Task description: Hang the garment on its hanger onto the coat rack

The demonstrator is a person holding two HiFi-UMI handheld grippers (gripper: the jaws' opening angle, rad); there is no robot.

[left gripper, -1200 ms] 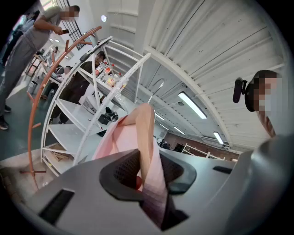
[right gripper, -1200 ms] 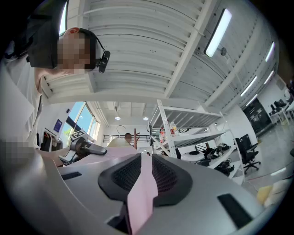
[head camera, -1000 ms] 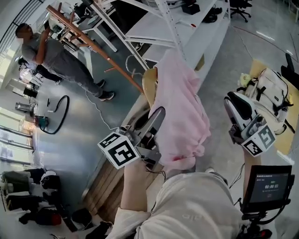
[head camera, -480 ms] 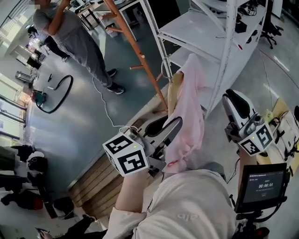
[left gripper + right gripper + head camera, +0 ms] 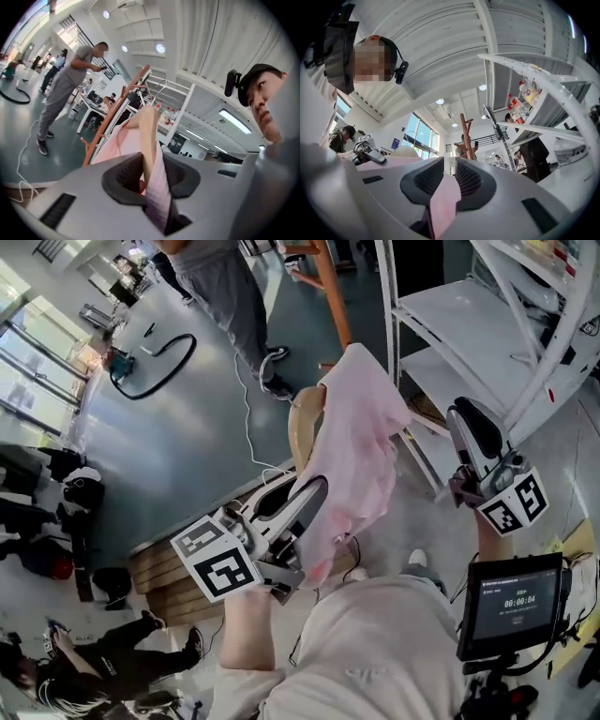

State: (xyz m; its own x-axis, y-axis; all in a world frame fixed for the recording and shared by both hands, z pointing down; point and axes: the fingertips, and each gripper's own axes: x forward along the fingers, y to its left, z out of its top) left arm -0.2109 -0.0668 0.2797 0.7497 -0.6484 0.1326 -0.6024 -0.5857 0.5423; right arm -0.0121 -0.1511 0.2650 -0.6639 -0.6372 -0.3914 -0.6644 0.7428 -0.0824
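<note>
A pink garment (image 5: 354, 442) hangs on a pale wooden hanger (image 5: 302, 423), held up in the middle of the head view. My left gripper (image 5: 298, 507) is shut on the hanger's arm and the pink cloth (image 5: 152, 154). The hanger's metal hook (image 5: 161, 86) points up towards the coat rack. The coat rack's orange-brown wooden pole (image 5: 328, 277) stands beyond the garment and also shows as the rack (image 5: 112, 122) and as the rack's top (image 5: 466, 133). My right gripper (image 5: 469, 432) is off to the garment's right, apart from it, jaws shut. A pinkish strip low between them is unclear.
White metal shelving (image 5: 487, 324) stands close on the right. A person in grey (image 5: 225, 287) stands near the rack's base. A wooden pallet (image 5: 164, 568) lies below my left gripper, a black cable (image 5: 159, 352) loops on the floor, and a small screen (image 5: 511, 601) sits at lower right.
The view has swung, so the rack pole and the person now sit at the top edge. My left gripper still holds the garment; the right gripper stays beside it.
</note>
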